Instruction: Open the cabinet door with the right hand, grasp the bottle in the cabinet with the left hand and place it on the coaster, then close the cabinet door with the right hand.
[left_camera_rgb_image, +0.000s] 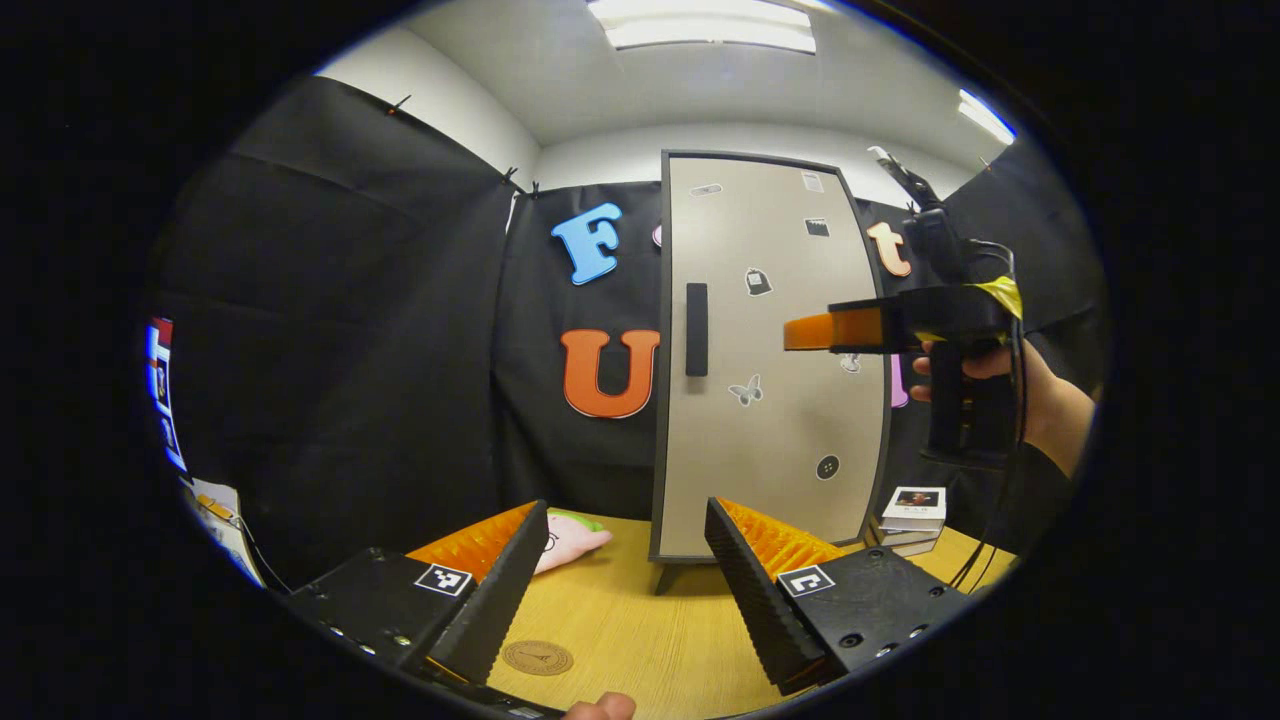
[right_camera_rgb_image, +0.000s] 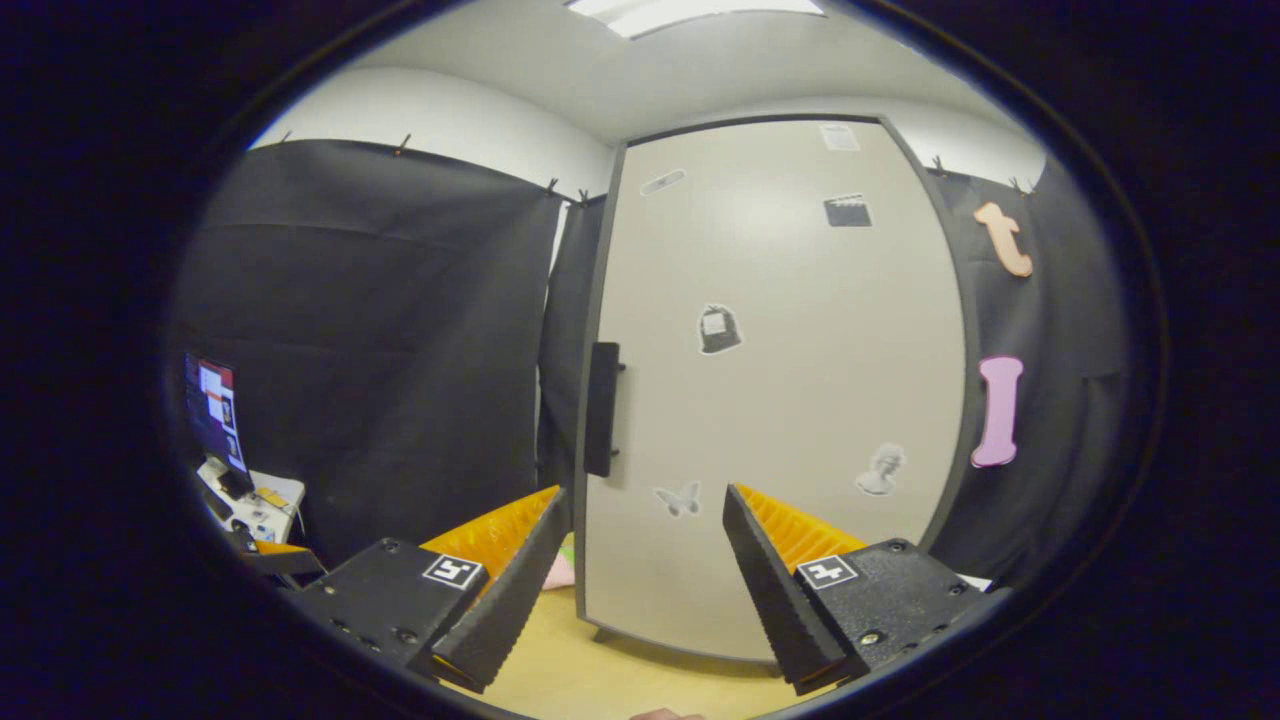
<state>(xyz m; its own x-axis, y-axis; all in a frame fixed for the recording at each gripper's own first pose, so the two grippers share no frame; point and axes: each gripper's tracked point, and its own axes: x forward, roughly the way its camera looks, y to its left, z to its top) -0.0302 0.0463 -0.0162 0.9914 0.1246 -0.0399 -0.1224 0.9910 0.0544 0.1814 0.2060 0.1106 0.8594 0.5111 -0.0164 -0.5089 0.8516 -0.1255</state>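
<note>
On the wooden table (left_camera_rgb_image: 640, 620) the closed cabinet door (left_camera_rgb_image: 770, 360) stands upright with its dark handle (left_camera_rgb_image: 697, 329) near the left edge; the left gripper view adds the round coaster (left_camera_rgb_image: 537, 657) lying between the spread fingers of the left gripper (left_camera_rgb_image: 625, 570). There the right gripper (left_camera_rgb_image: 805, 333) hovers before the door, its state unclear. The right gripper view shows the right gripper's fingers apart, holding nothing, close to the door.

Tongs (right_camera_rgb_image: 640, 570) agape before closed cabinet door (right_camera_rgb_image: 780, 400), handle (right_camera_rgb_image: 601, 408) left.
</note>
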